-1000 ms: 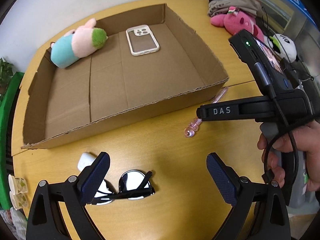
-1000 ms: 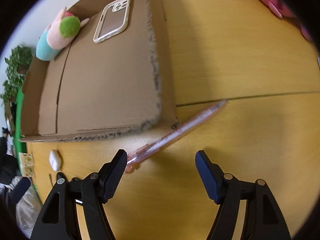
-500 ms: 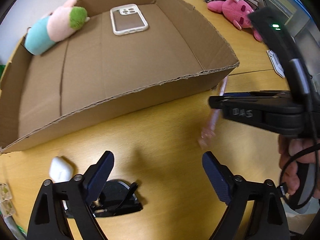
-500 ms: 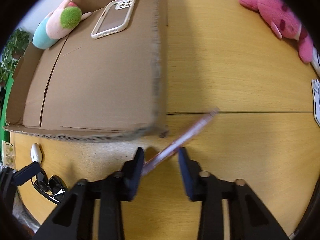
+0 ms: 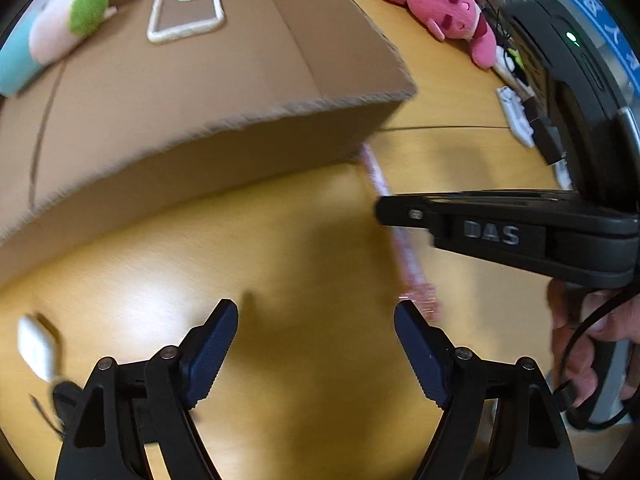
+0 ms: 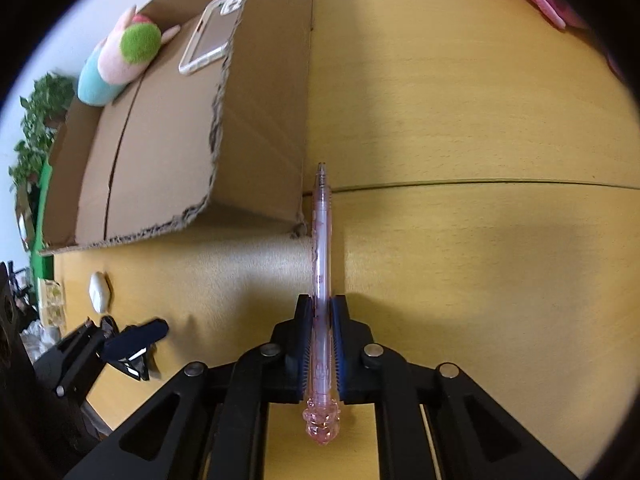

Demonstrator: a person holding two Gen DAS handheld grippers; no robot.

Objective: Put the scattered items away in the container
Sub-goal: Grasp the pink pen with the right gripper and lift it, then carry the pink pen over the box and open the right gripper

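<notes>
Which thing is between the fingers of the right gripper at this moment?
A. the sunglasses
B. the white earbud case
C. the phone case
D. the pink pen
D. In the right wrist view the right gripper is shut on the pink pen, whose barrel runs forward beside the corner of the box.

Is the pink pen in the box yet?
No. The right gripper is shut on the pink pen, outside the cardboard box.
</notes>
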